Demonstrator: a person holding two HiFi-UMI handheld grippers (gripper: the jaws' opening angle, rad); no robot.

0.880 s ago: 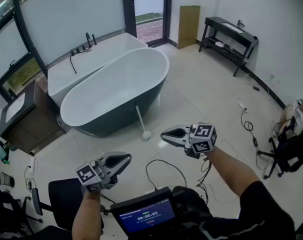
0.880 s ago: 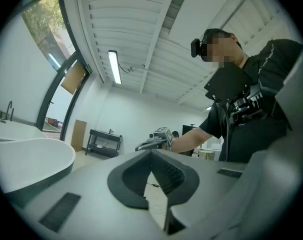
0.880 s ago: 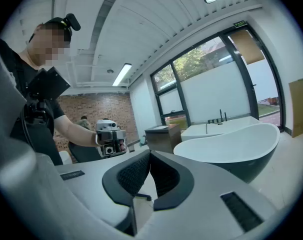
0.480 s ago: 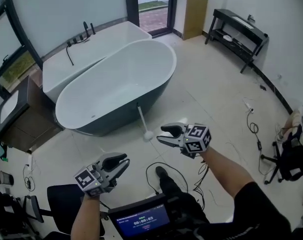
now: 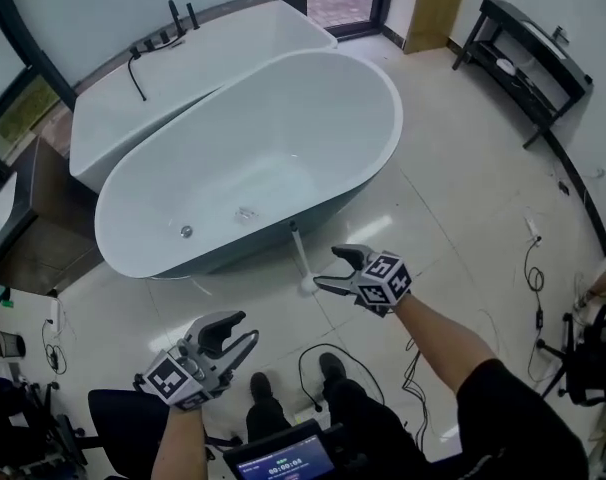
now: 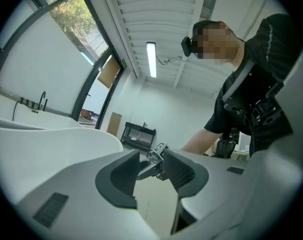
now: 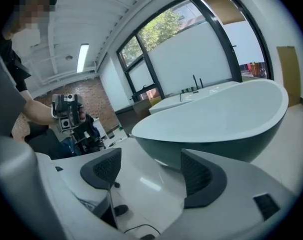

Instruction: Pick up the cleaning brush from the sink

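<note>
Head view: cleaning brush (image 5: 300, 258) outside the bathtub (image 5: 283, 138), not in it; white handle leans on the tub's dark outer wall, round white head on the floor tiles; right gripper (image 5: 333, 270) just beside the brush head, jaws spread wide, nothing between them; right gripper view confirms, only tub (image 7: 216, 119) and floor beyond the pads; left gripper (image 5: 238, 330) lower left, well apart from the brush, jaws likewise wide and empty; drain (image 5: 186, 231) in the tub bottom; black cables (image 5: 318, 358) on the floor near the feet.
</note>
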